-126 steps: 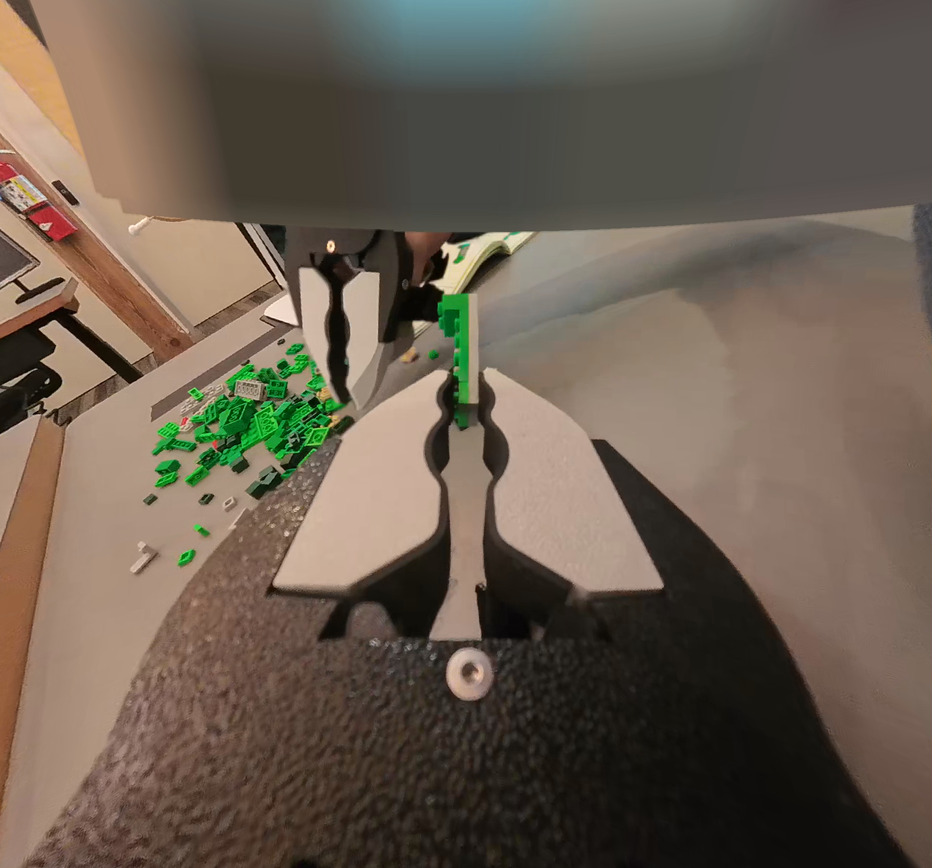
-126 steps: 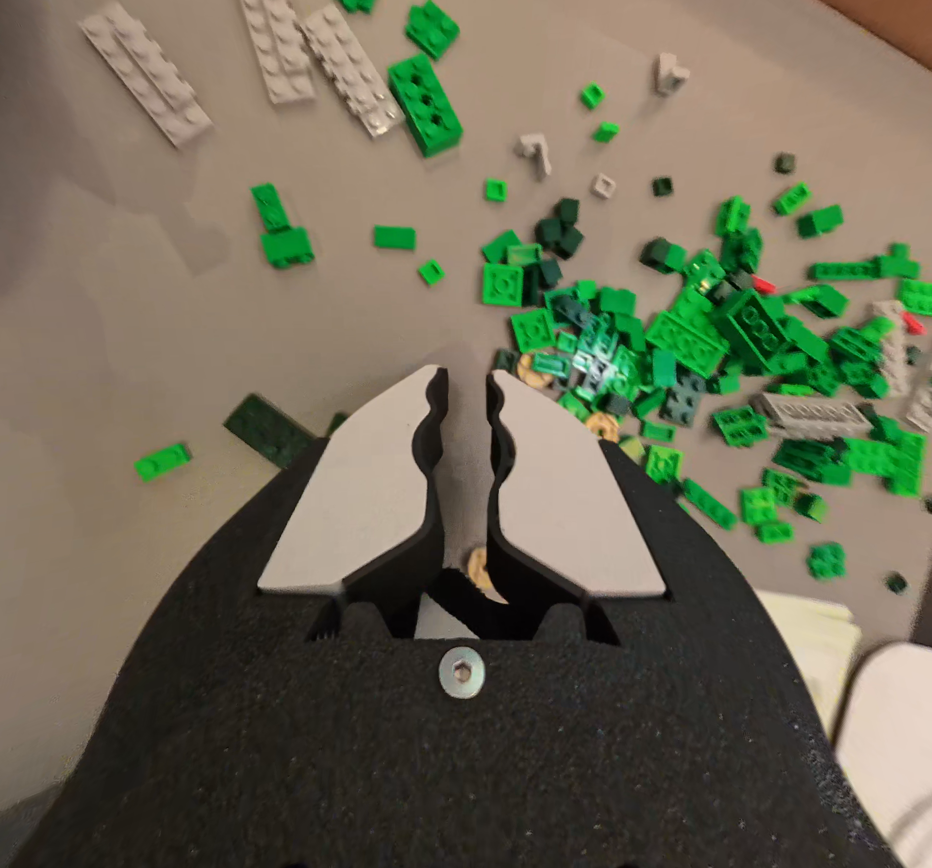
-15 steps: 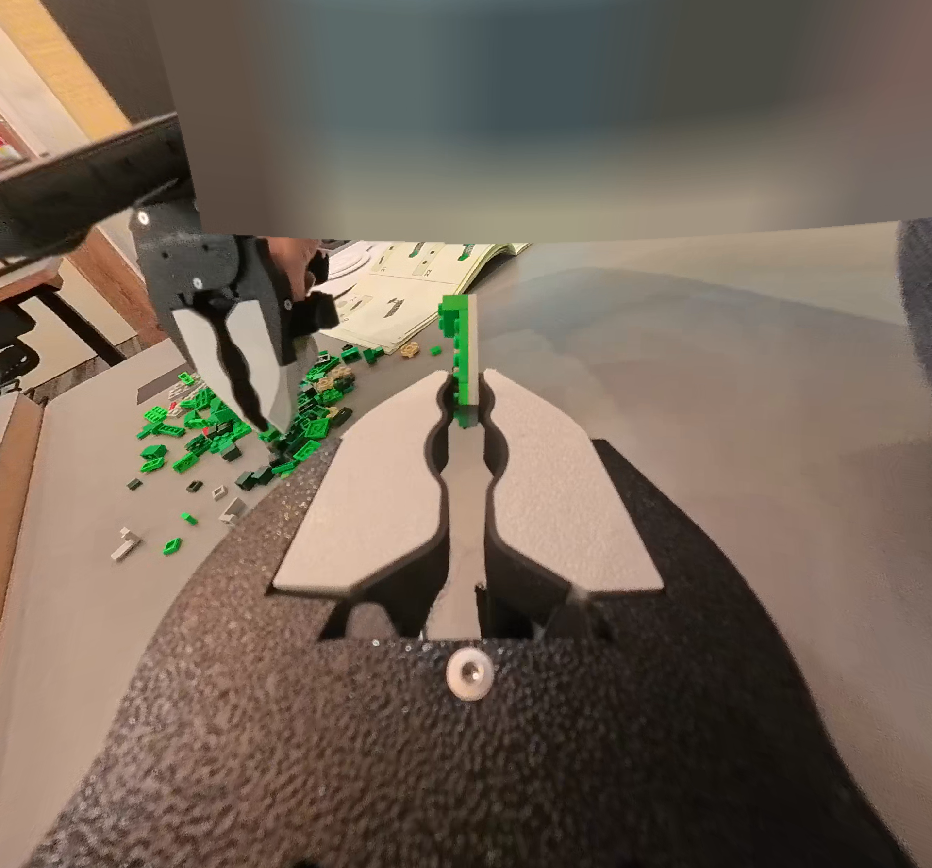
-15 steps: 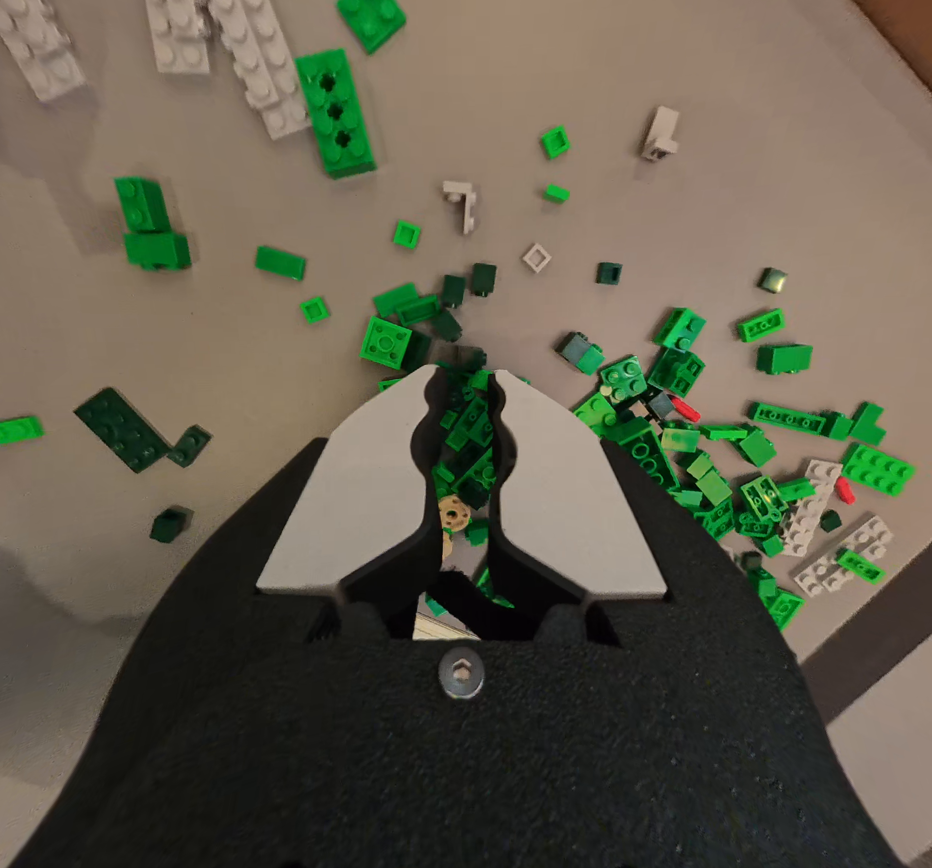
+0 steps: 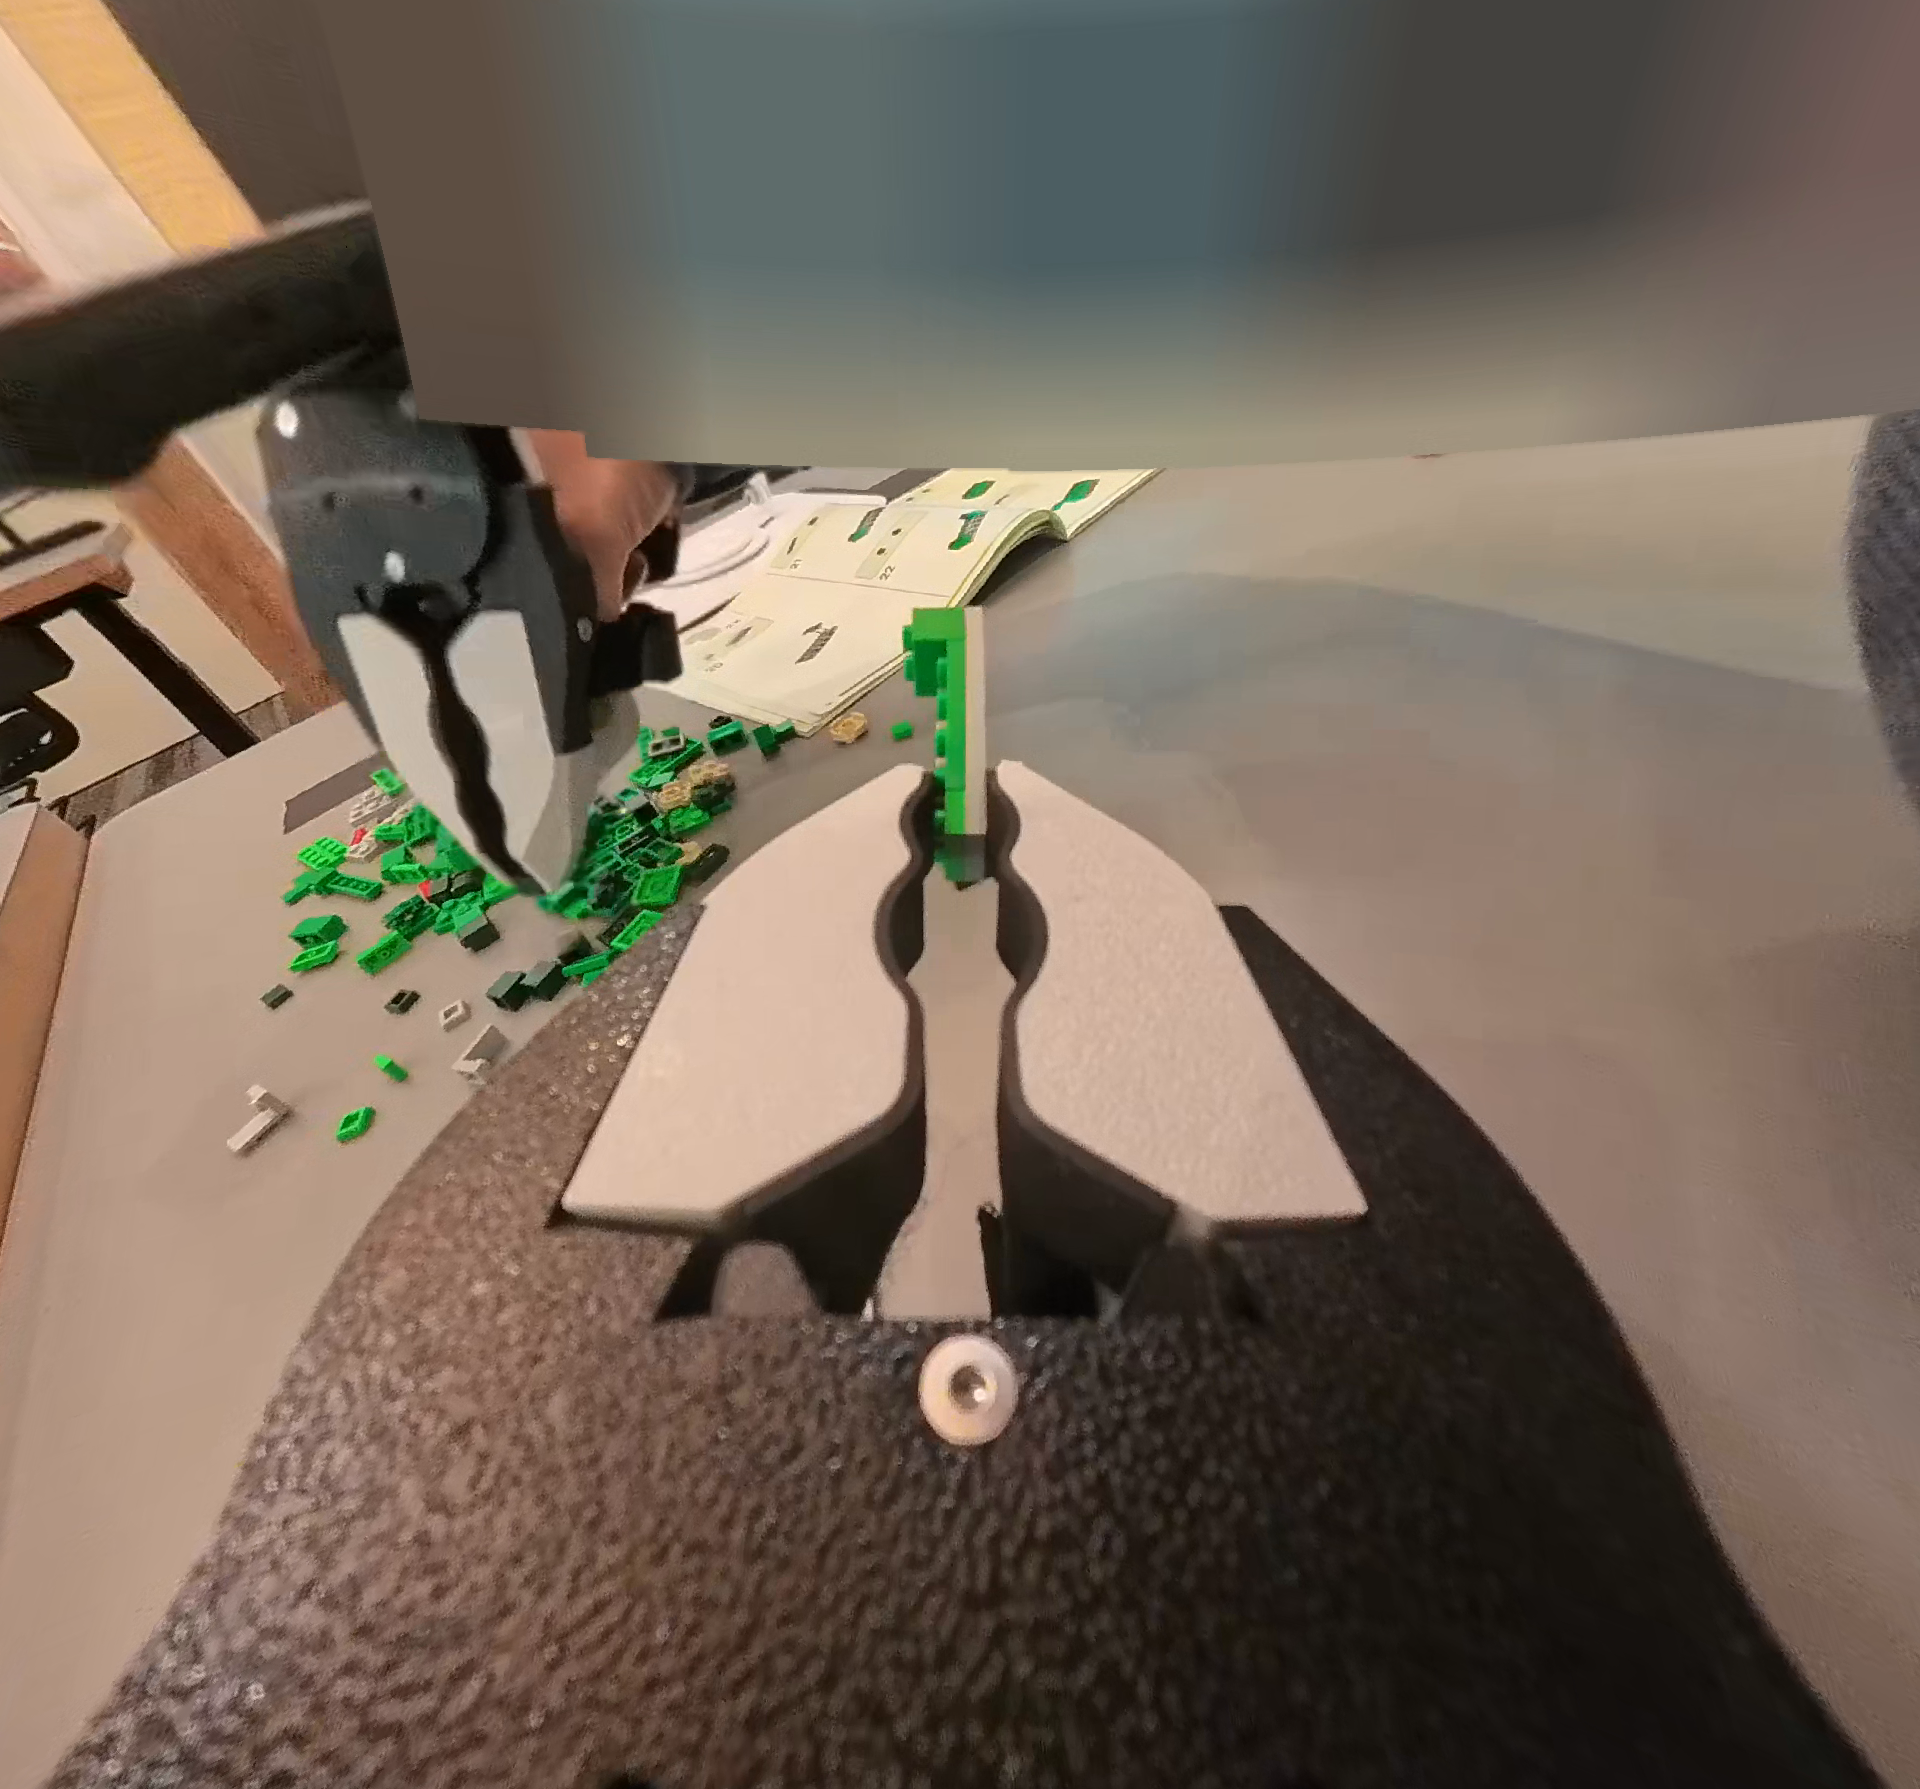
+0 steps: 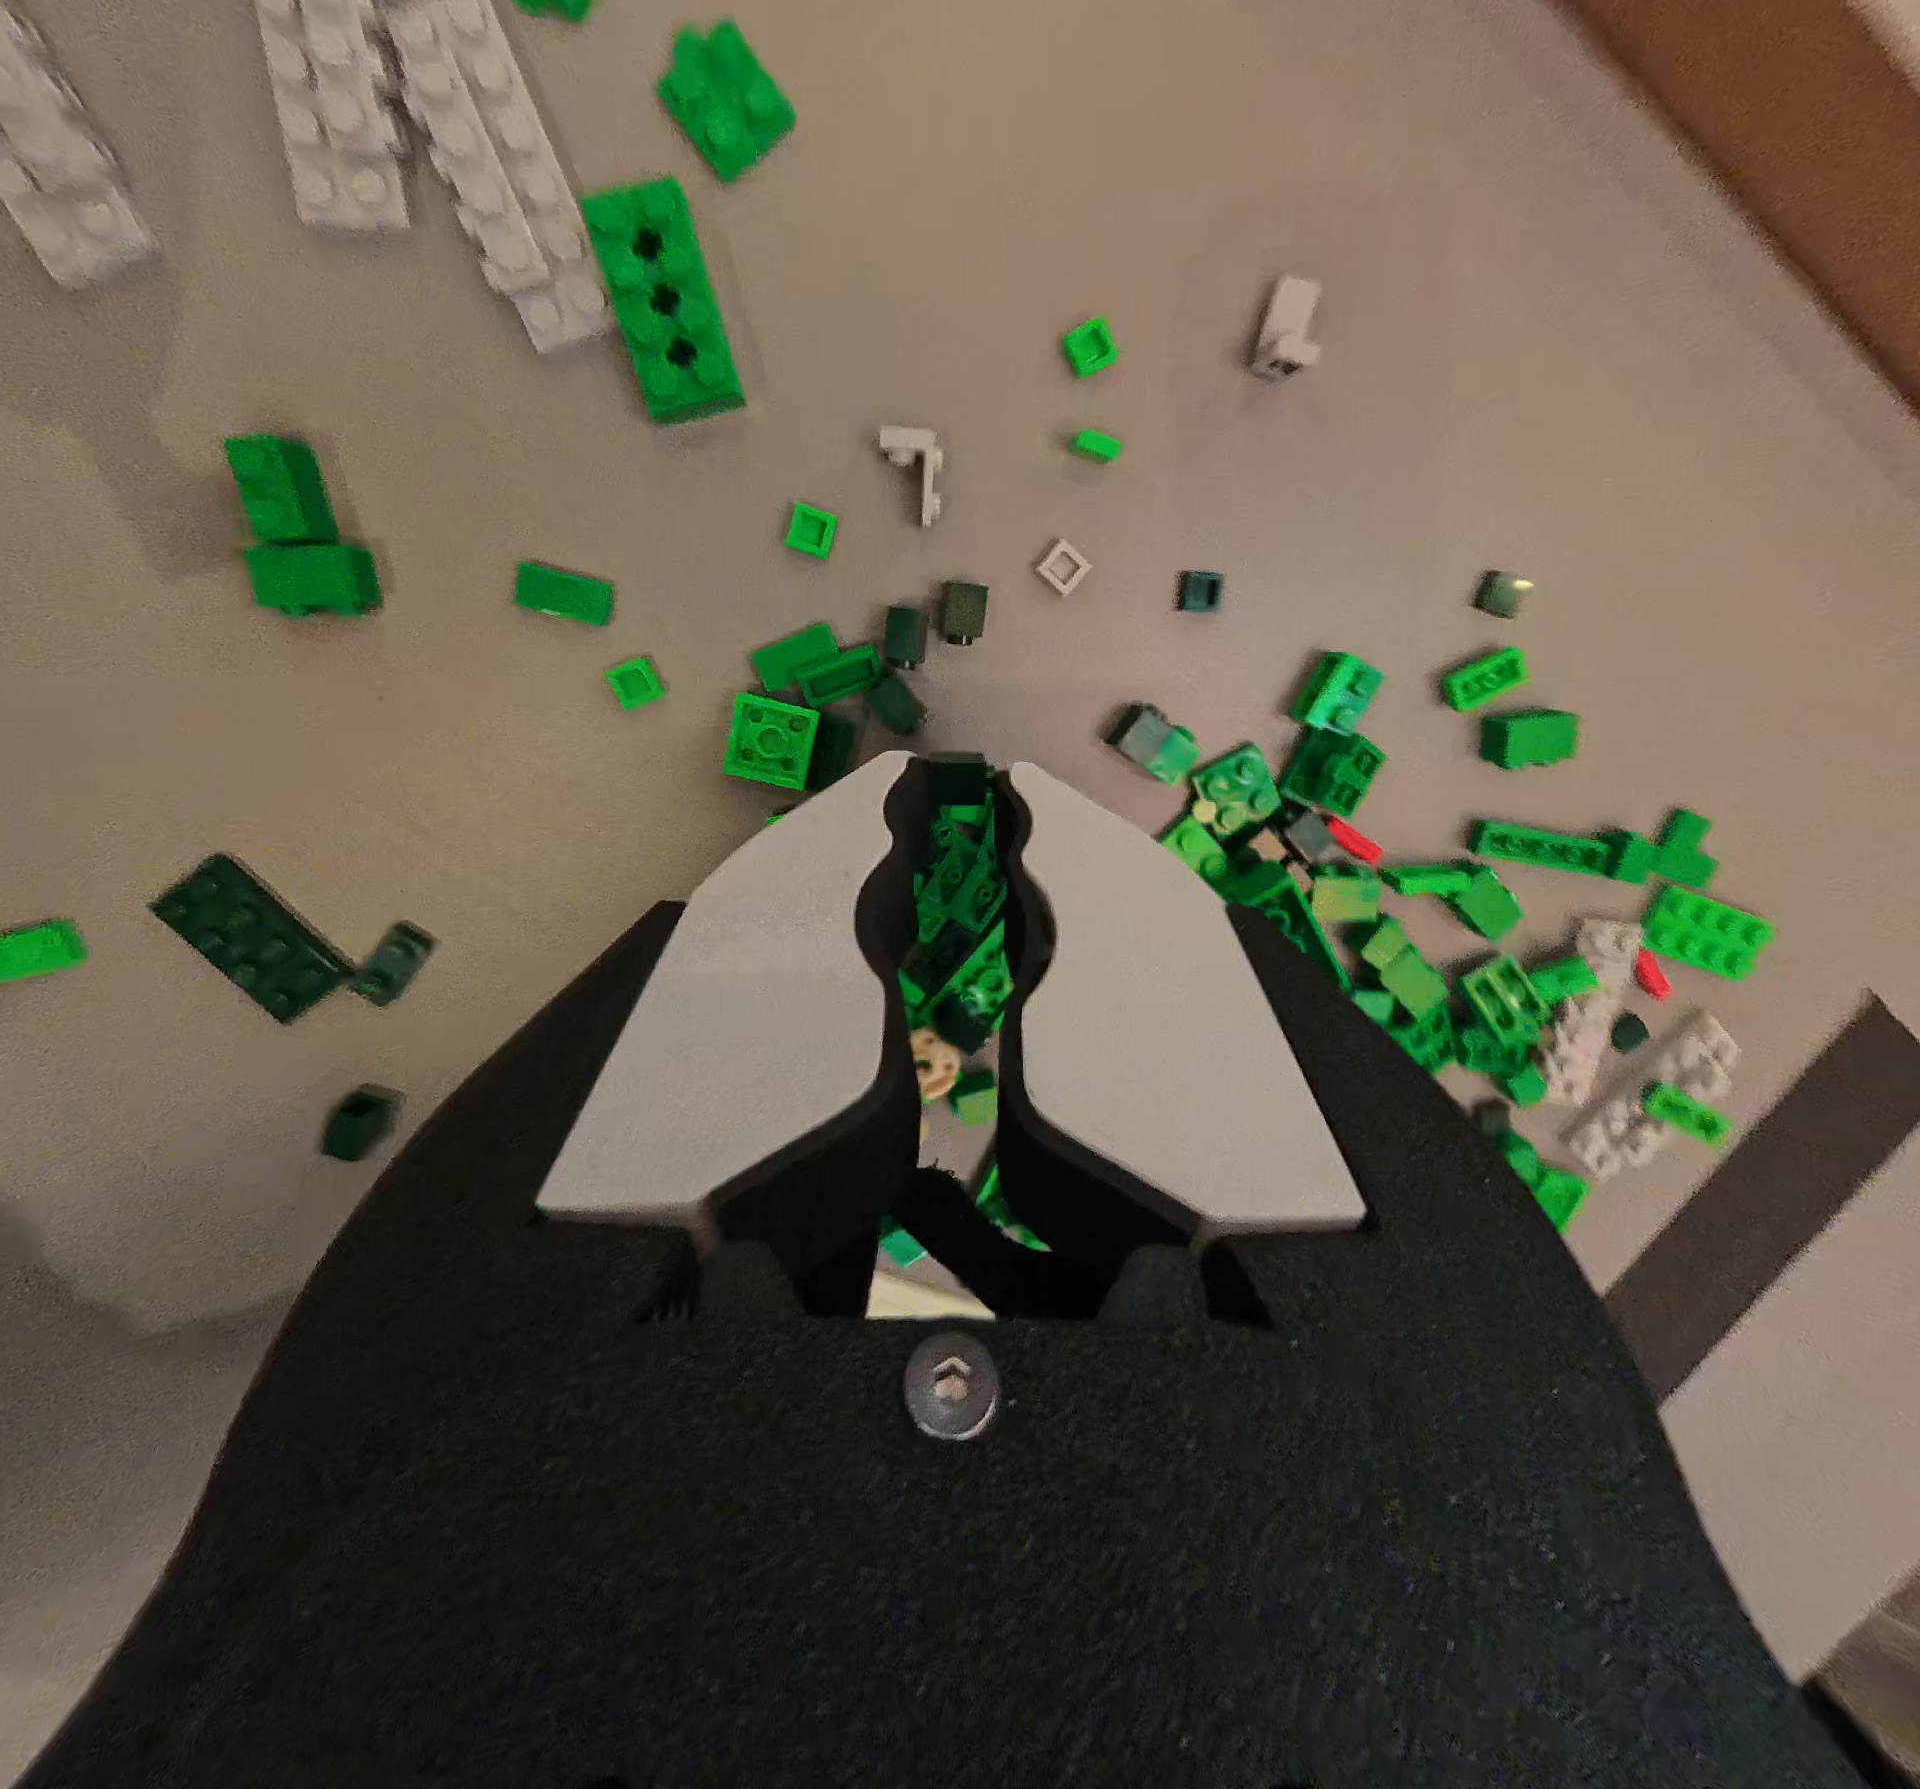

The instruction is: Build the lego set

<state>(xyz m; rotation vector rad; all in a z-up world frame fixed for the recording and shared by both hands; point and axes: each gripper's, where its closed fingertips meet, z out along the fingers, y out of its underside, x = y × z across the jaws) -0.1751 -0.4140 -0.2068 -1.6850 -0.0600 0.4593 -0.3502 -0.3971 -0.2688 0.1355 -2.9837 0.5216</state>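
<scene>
My left gripper [image 5: 961, 789] is shut on a partial build [image 5: 961, 700], a grey plate with bright green bricks on one face, held upright above the grey table [image 5: 1455, 804]. My right gripper [image 6: 961, 768] is open by a narrow gap, its tips down in the pile of loose green pieces [image 6: 1351, 908]. A small dark green piece [image 6: 956, 765] lies between the tips; I cannot tell if it is clamped. In the left wrist view the right gripper [image 5: 525, 866] points down into the pile [image 5: 634, 866], left of the build.
Long grey plates [image 6: 332, 77] and a green brick with three holes [image 6: 665, 295] lie beyond the pile. A dark green plate [image 6: 249, 934] lies to the left. An open instruction booklet [image 5: 883, 586] lies behind the pile. A brown edge strip [image 6: 1714, 77] runs at the right. Across from one pair of fingers to the other is roughly 20 cm.
The right gripper has moved from beside the pile to over it and lowered its tips among the pieces. The left gripper still holds the build upright in the same place.
</scene>
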